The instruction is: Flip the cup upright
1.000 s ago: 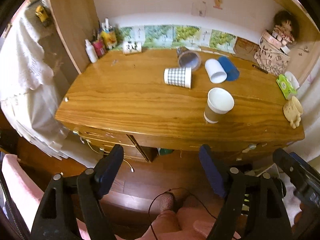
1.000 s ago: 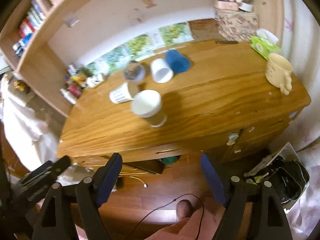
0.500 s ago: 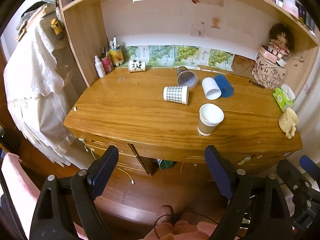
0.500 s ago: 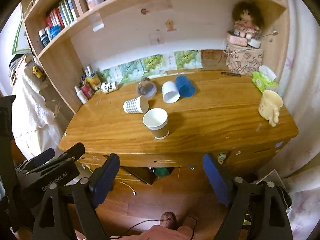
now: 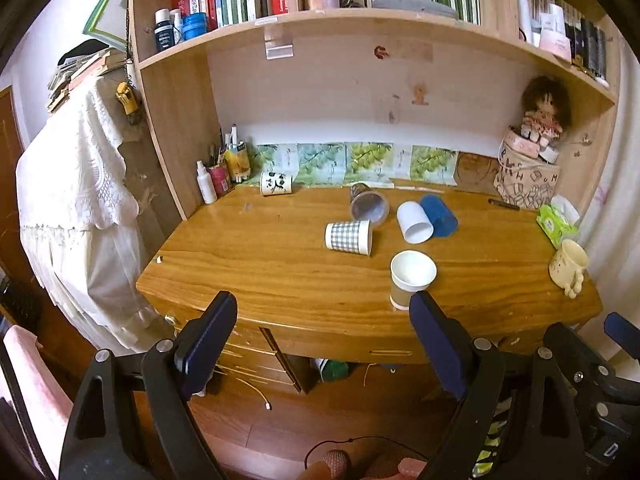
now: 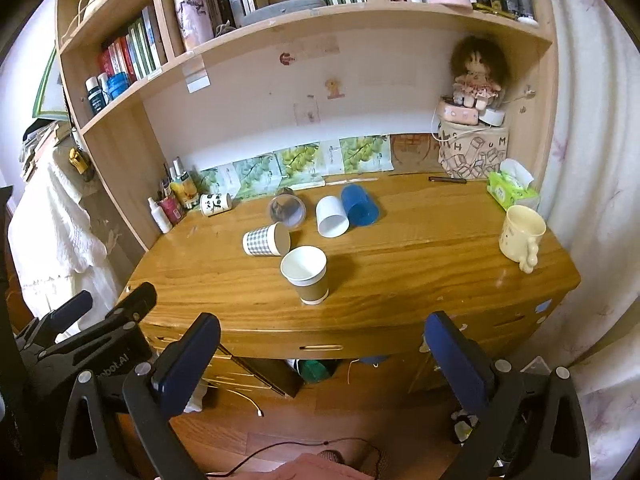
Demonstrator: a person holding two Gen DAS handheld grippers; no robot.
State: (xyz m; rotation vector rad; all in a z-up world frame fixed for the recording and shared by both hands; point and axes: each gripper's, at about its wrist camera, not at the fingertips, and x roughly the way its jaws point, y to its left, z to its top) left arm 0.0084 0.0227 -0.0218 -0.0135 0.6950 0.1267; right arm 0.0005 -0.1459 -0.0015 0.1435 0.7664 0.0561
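Note:
A brown-sleeved paper cup (image 5: 411, 280) (image 6: 306, 276) stands upright near the desk's front edge. Behind it several cups lie on their sides: a checked cup (image 5: 348, 237) (image 6: 266, 240), a clear cup (image 5: 368, 205) (image 6: 286, 211), a white cup (image 5: 414, 222) (image 6: 331, 217) and a blue cup (image 5: 439, 215) (image 6: 360, 205). My left gripper (image 5: 323, 340) and right gripper (image 6: 322, 354) are both open and empty, held well back in front of the desk, over the floor.
The wooden desk (image 5: 260, 264) has drawers below and a bookshelf above. A cream mug (image 6: 520, 238), green tissue pack (image 6: 512, 192), panda mug (image 6: 215, 204), bottles (image 6: 172, 204) and a printed bag with a doll (image 6: 472, 152) stand along its edges.
Both grippers have pulled back and tilted up from the desk; the desk looks smaller and the bookshelf has come into view. The cups have not moved.

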